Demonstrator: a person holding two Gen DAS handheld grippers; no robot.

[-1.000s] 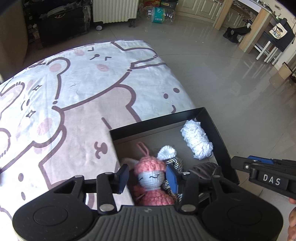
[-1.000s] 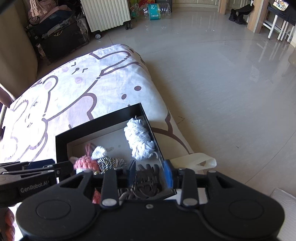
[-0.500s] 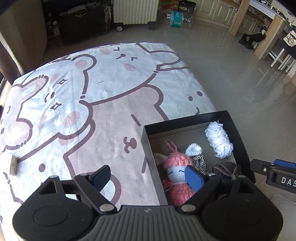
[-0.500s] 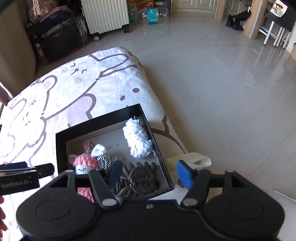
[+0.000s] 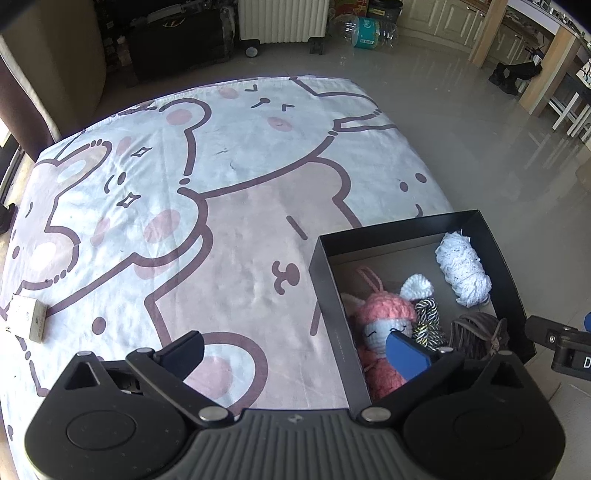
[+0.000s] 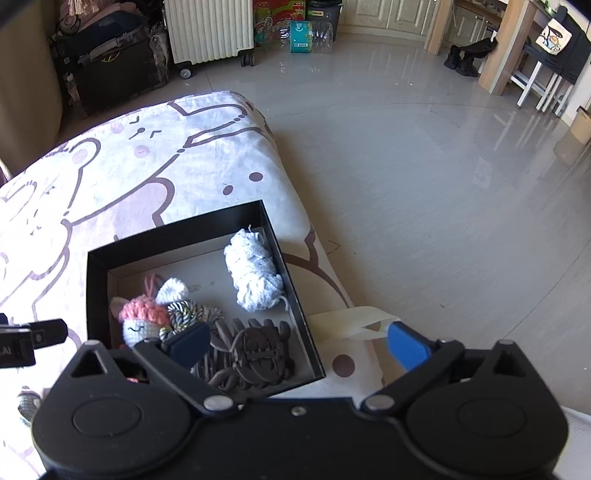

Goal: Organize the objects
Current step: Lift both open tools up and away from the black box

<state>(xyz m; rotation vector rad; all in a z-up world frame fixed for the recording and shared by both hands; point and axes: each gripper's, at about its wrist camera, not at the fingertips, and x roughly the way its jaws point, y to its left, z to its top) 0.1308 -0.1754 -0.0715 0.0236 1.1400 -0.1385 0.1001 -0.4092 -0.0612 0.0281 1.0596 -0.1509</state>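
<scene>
A black box [image 5: 321, 258] [image 6: 96, 273] lies at the right edge of a bear-print sheet [image 5: 221, 206]. In it lie a pink crochet doll [image 5: 384, 325] [image 6: 142, 317], a white yarn bundle [image 5: 463, 273] [image 6: 255, 273], a black-and-white cord [image 5: 428, 321] [image 6: 192, 312] and a brown hair claw [image 5: 476, 332] [image 6: 255, 354]. My left gripper [image 5: 295, 350] is open and empty, above the box's left wall. My right gripper [image 6: 297, 341] is open and empty, above the box's near right corner.
A small wooden block [image 5: 27, 319] lies on the sheet at the far left. A cream bag strap [image 6: 369, 321] lies beside the box. Grey tiled floor [image 6: 424, 184] is on the right, with a white radiator [image 6: 208, 29], bottles and furniture at the back.
Both grippers opened, letting go of the pink doll and the brown hair claw, which now lie in the box. Both have pulled back and up; the left has shifted left.
</scene>
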